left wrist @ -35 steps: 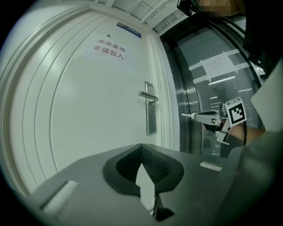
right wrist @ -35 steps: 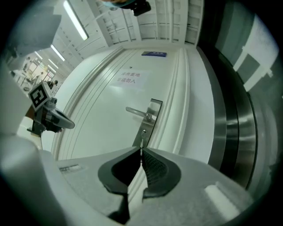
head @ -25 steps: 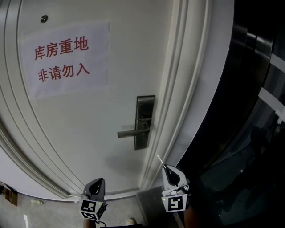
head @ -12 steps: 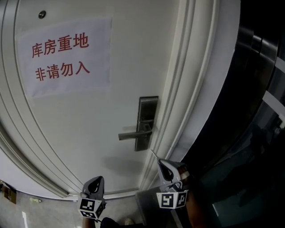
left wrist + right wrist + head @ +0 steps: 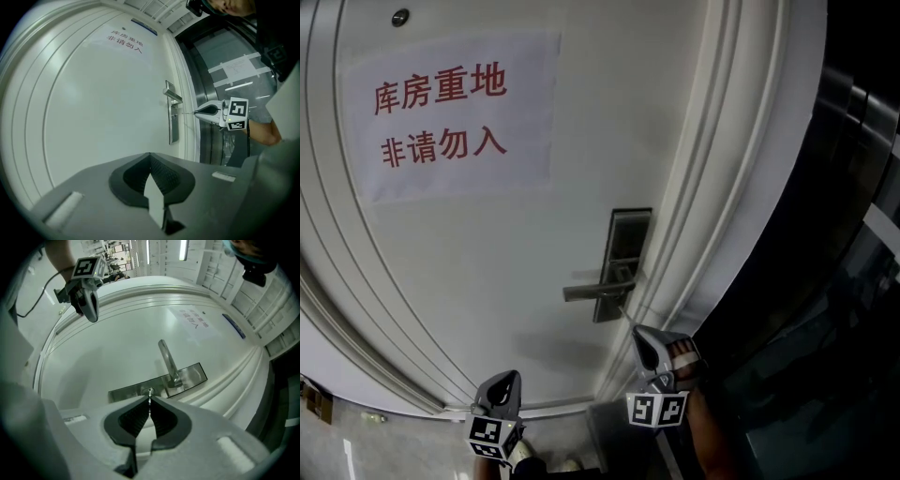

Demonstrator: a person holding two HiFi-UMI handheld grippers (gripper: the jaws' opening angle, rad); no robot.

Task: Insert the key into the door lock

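Right claw (image 5: 149,402) grips the key (image 5: 150,395), its tip at the lock (image 5: 125,393).

Brushed metal lock plate (image 5: 628,246), smooth painted door (image 5: 487,272)

**Key Meets Keyhole at White Door**

A thin silvery metal key (image 5: 149,397) juts from the closed jaw tips of the right gripper (image 5: 639,334), aimed at the round keyhole (image 5: 150,391) in the brushed-steel rectangular door lock plate (image 5: 625,246). In the right gripper view the key's tip overlaps the keyhole; whether it has entered cannot be told. The plate's straight lever handle (image 5: 594,292) stands level above the keyhole, pointing away from the door's edge.
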